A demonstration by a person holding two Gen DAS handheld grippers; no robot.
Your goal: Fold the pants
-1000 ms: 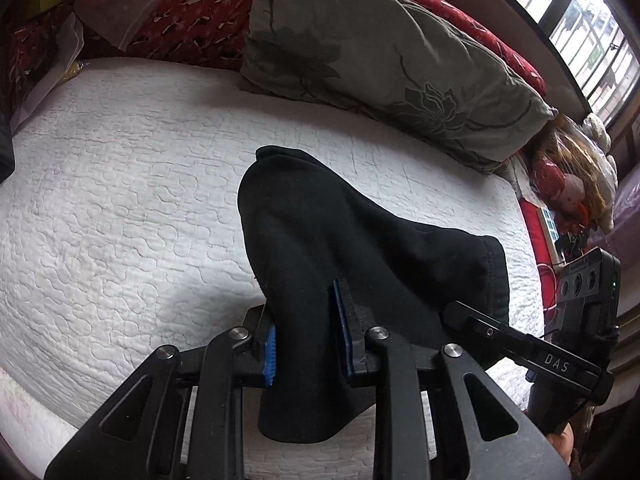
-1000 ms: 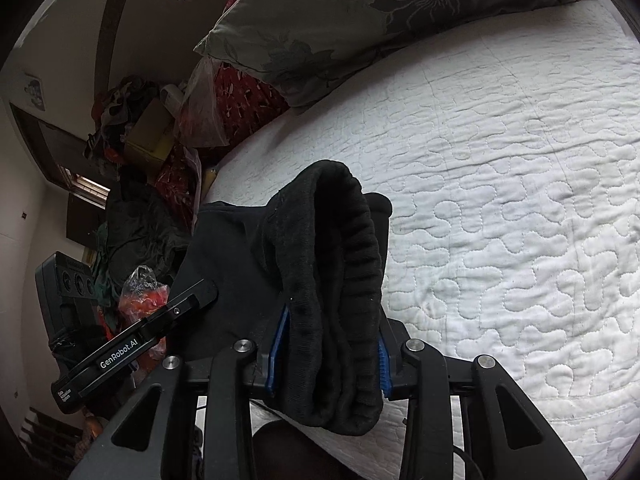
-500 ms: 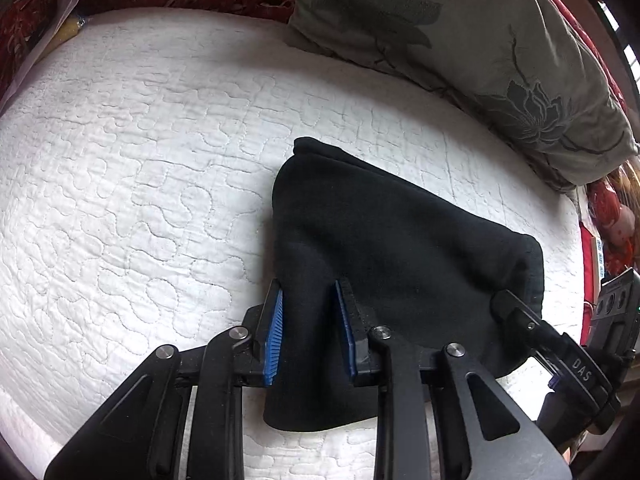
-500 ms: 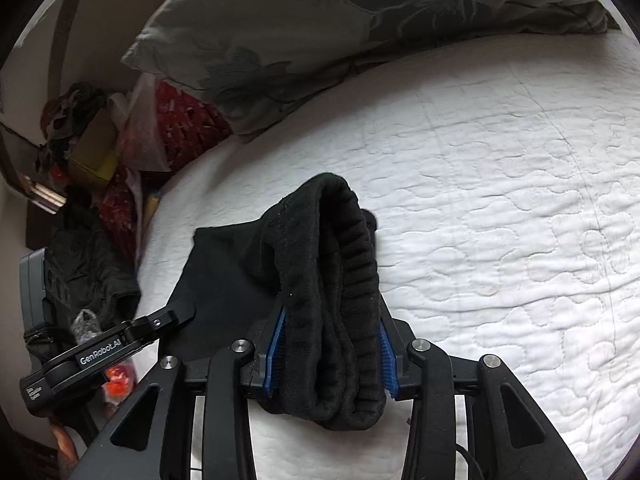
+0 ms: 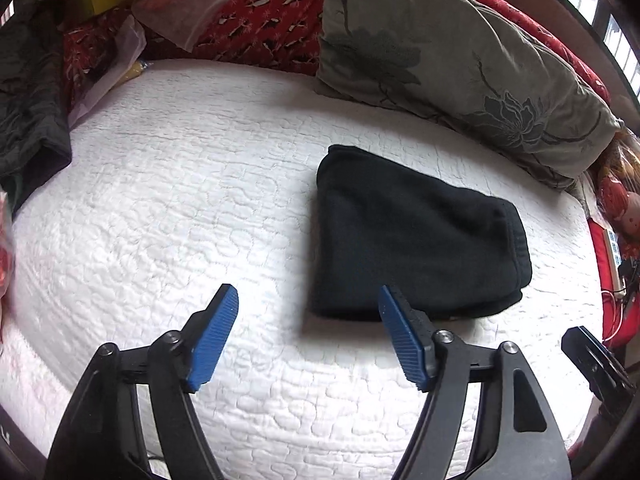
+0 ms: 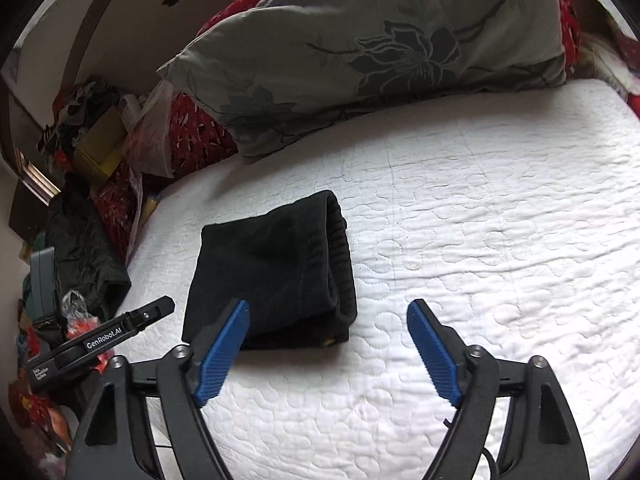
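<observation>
The black pants (image 5: 416, 236) lie folded into a compact bundle on the white quilted bed (image 5: 180, 208). In the right wrist view the same bundle (image 6: 276, 272) shows its ribbed waistband on the right side. My left gripper (image 5: 308, 300) is open and empty, held above the bed just in front of the bundle's near left corner. My right gripper (image 6: 328, 312) is open and empty, in front of the bundle's near right corner. Part of the other gripper shows at each view's edge.
A grey floral pillow (image 5: 460, 52) lies along the far edge of the bed, on a red patterned blanket (image 5: 256, 28). Dark clothing (image 5: 28, 112) and plastic bags pile up at the left side. Clutter and a stuffed toy (image 5: 624, 208) sit off the right.
Both grippers have opened and let go of the pants, then drawn back toward me. The folded bundle now lies flat on the bed.
</observation>
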